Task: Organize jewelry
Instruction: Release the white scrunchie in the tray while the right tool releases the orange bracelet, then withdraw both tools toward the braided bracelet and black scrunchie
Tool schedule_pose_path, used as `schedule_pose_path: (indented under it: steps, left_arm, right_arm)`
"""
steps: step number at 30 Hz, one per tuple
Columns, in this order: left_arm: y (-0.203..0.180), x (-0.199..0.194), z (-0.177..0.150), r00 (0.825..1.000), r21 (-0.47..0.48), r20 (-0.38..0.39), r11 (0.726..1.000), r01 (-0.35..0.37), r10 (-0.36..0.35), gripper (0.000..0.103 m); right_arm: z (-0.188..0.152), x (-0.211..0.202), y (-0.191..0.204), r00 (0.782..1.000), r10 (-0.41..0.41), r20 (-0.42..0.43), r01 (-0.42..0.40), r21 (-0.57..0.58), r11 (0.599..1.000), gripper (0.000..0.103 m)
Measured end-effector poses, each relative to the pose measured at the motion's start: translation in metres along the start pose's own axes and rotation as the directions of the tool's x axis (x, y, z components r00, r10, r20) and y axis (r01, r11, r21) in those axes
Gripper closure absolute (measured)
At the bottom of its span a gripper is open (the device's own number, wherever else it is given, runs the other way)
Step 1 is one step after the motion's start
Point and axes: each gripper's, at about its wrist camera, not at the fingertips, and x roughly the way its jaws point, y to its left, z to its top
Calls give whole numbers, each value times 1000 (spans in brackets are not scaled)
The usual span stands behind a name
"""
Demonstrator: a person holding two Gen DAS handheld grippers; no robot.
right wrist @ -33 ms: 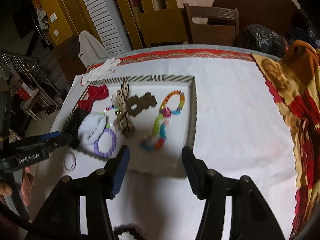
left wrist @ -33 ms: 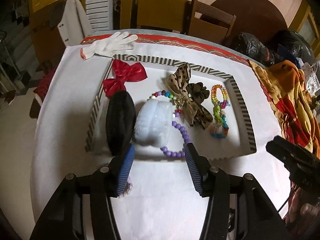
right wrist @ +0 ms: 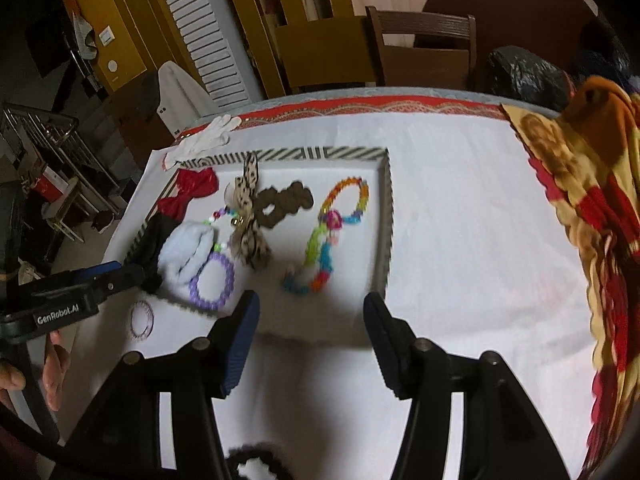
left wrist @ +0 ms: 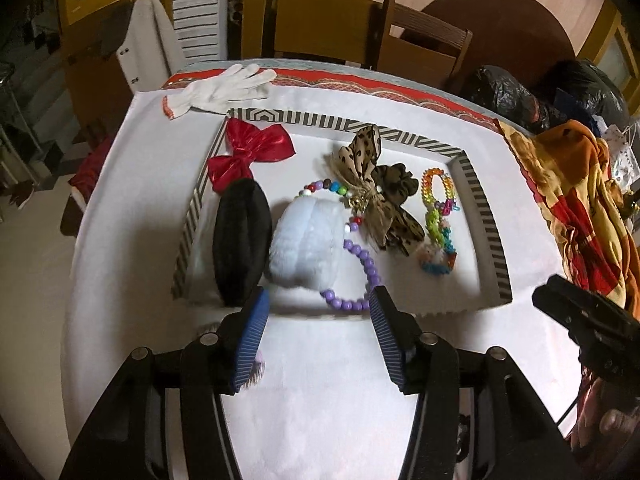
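Observation:
A striped-rim tray on the white cloth holds a red bow, a black fluffy scrunchie, a white fluffy scrunchie, a purple bead bracelet, a leopard-print bow and a rainbow chain. My left gripper is open and empty at the tray's near rim, level with the bead bracelet. My right gripper hovers before the tray's near right corner, its jaws opening with nothing between them. A thin pink bracelet lies on the cloth outside the tray. A black scrunchie lies under the right gripper.
A white glove lies beyond the tray's far left corner. An orange and red patterned cloth is heaped along the table's right side. A wooden chair and black bags stand behind the table. A person's hand holds the left gripper.

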Motion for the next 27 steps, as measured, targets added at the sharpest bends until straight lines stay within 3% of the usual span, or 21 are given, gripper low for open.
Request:
schedule_pose_path:
  steps: [10,27]
  left_arm:
    - [-26,-23,-36,999,42,23,999,-27,26,61]
    - [-54,-55,-89,995,45,51,995,-89,87,68]
  right_arm:
    - [-45,-36,-2,1000,-1,-2,1,20,1000,41]
    - [-100,-72,2,1000,2,-31,-3,-41,999,40]
